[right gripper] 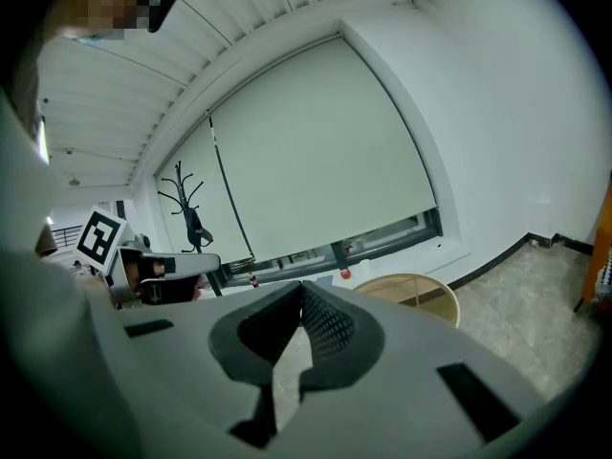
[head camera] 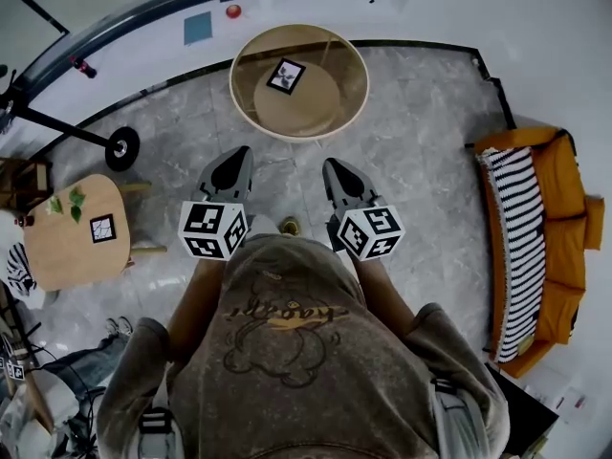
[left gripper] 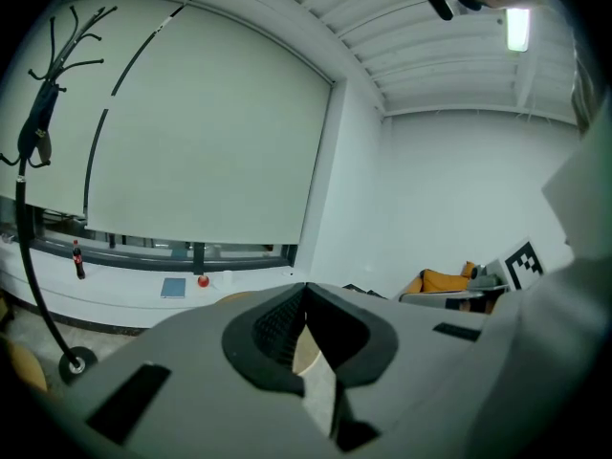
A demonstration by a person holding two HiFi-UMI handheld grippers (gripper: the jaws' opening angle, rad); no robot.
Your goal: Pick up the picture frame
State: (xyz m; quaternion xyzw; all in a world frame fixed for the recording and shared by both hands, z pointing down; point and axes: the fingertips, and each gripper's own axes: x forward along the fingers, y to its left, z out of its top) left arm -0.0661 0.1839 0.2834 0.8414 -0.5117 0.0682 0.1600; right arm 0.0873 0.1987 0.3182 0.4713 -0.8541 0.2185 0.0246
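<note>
A small picture frame (head camera: 286, 76) with a black border lies on the round wooden table (head camera: 254, 104) ahead of me in the head view. My left gripper (head camera: 238, 153) and right gripper (head camera: 332, 165) hang side by side over the marble floor, short of the table, both shut and empty. In the left gripper view the left gripper (left gripper: 305, 287) has its jaws together, with a sliver of the table behind them. In the right gripper view the right gripper (right gripper: 302, 286) is also shut, and the round table (right gripper: 421, 291) shows just to its right.
A second low wooden table (head camera: 59, 251) with a plant and another small frame stands at the left. An orange sofa (head camera: 564, 194) with a striped cushion lines the right. A coat stand base (head camera: 121, 147) sits left of the round table. A window ledge (head camera: 143, 27) runs beyond.
</note>
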